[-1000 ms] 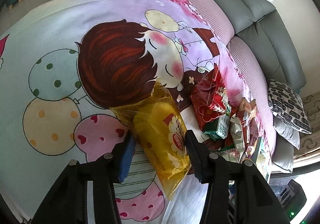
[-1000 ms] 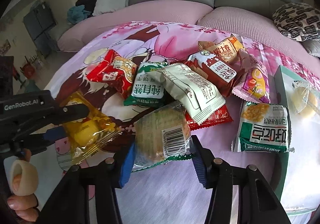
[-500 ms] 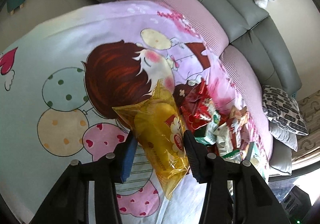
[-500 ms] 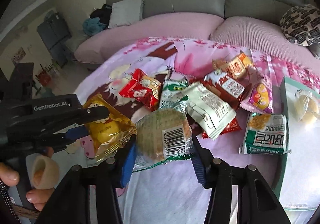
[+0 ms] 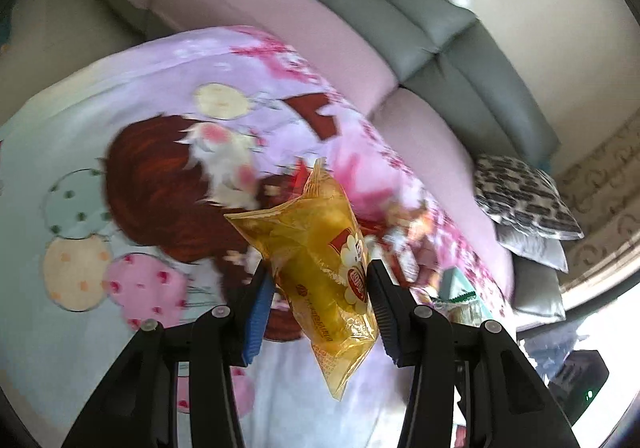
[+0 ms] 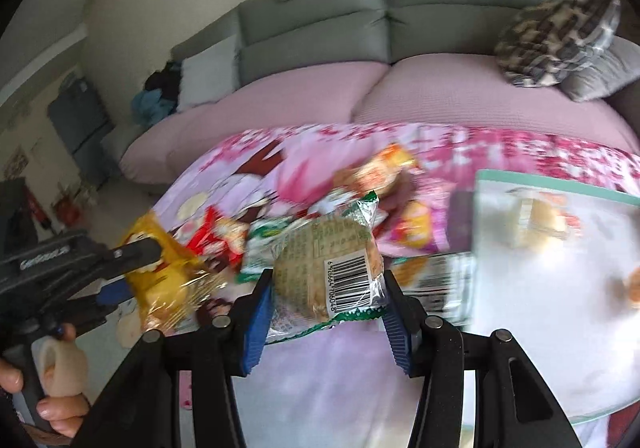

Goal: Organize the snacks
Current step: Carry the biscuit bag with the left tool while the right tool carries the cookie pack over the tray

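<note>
Our left gripper [image 5: 320, 300] fingers pinching yellow snack bag [image 5: 320, 268], our right gripper [image 6: 326, 308] clamping round green-wrapped cake [image 6: 326, 276], both above cartoon blanket [image 5: 120, 187].

Under my tools is a flat surface draped in a pink and lilac cartoon-print cloth [image 5: 168, 95], with a brown-haired figure, spotted balloons and pink blossoms printed on it. A heap of foil and plastic snack packets [image 6: 360, 183] lies directly on that cloth, blurred: I make out a red packet [image 6: 212, 236], an orange one and a pink one. On the right, a pale translucent tray with a green rim [image 6: 560, 183] sits on the cloth.
</note>
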The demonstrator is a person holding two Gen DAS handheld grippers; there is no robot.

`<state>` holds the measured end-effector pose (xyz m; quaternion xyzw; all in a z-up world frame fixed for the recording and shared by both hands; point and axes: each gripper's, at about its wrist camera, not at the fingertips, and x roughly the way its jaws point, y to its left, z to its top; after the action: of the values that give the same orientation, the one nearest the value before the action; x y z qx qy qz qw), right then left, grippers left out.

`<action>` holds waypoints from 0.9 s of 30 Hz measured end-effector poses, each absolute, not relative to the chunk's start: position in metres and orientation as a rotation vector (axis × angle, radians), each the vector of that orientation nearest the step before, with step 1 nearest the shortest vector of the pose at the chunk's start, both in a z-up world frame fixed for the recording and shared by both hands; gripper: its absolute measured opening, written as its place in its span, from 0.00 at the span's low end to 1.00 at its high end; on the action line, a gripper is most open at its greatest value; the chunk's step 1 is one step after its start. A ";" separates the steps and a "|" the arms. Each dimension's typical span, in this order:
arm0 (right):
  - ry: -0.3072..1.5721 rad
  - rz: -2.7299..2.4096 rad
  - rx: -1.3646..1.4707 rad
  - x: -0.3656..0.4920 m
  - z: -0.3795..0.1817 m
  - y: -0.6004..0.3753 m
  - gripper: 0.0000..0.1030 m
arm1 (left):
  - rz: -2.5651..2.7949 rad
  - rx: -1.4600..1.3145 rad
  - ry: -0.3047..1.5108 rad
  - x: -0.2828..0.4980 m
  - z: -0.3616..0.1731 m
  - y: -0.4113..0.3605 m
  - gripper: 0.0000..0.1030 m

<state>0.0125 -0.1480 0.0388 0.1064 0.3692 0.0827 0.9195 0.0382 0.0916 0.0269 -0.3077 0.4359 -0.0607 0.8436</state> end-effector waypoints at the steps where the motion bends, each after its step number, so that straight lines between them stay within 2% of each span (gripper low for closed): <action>1: 0.752 0.151 0.230 0.012 0.040 -0.157 0.52 | -0.150 -0.638 0.921 0.040 0.028 0.084 0.47; 15: 0.672 -0.127 0.406 -0.008 0.042 -0.281 0.52 | -0.409 -0.499 0.937 0.052 0.049 -0.028 0.47; 27: 0.611 -0.291 0.443 -0.026 0.046 -0.344 0.52 | -0.592 -0.380 0.959 0.054 0.068 -0.123 0.47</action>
<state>-0.0260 -0.3440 0.0462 0.2157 0.2973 -0.1415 0.9193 0.0541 -0.1228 0.0681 -0.1788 0.4517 -0.2787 0.8285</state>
